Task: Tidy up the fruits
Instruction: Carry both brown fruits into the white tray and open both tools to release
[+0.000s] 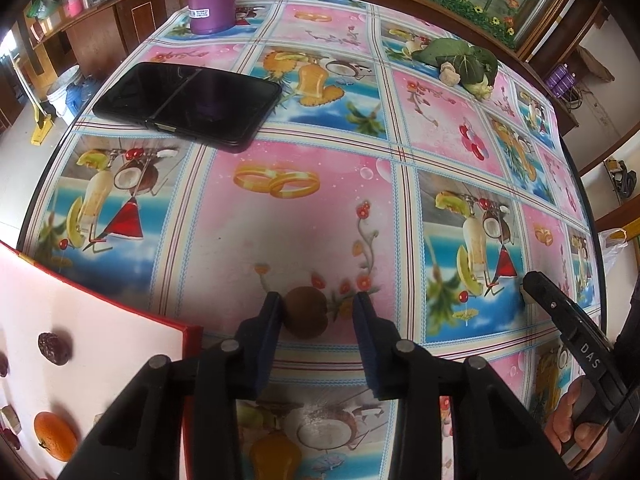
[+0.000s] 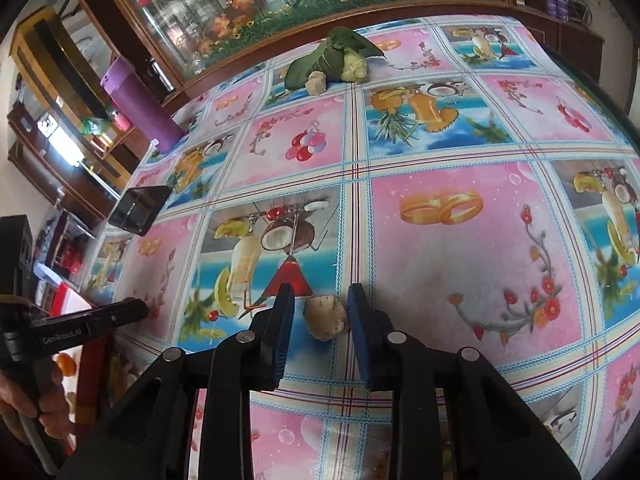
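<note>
Two hand-held grippers work a bright fruit-print tablecloth point(image 1: 304, 208) at once. Left gripper point(image 1: 318, 308) stands with its jaws partly closed around a brown kiwi point(image 1: 306, 312): one pad touches the fruit, the other stands clear. Right gripper point(image 2: 320, 312) has its jaws drawn in around a pale, knobbly piece of ginger or root point(image 2: 325, 317), the right pad touching it and a sliver of gap on the left. To the near left, a red-edged white tray point(image 1: 120, 320) already carries an orange point(image 1: 54, 436) and dark dates point(image 1: 55, 348). With contact on one side only, either round piece could roll or squirt free as the jaws close.
</note>
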Motion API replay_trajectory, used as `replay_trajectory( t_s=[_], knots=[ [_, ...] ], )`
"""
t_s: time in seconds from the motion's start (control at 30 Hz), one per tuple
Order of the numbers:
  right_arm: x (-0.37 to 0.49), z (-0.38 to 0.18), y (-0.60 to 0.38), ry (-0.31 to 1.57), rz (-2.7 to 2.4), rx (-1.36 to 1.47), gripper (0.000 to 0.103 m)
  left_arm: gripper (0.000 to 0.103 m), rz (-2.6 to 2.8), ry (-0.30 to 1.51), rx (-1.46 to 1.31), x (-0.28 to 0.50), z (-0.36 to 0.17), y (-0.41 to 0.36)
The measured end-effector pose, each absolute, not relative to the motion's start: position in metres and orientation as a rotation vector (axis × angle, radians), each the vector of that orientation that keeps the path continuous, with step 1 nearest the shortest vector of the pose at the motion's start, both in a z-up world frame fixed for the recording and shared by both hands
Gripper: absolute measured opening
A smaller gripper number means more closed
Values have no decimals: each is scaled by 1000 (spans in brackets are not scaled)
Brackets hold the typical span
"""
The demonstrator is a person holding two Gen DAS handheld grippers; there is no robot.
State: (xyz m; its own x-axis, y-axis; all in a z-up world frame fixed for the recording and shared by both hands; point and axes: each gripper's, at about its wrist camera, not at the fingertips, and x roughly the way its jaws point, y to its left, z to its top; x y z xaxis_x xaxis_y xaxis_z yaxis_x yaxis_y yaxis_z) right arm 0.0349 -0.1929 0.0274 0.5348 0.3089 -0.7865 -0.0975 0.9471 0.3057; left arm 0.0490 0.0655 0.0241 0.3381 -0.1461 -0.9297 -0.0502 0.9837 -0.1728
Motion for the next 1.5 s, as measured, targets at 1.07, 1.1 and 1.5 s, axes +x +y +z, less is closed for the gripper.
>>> replay_trajectory(
  t_s=[1.07,1.1,1.5],
  knots=[
    [-12,72,-160,694,440,340,22,25,-50,772,-113,-137,119,129],
    [-18,73,-149,698,477,344,22,25,-13,762,-114,-145,119,143],
    [-89,99,50,774,859,134,22,25,189,792,-121,-170,87,240]
  ],
)
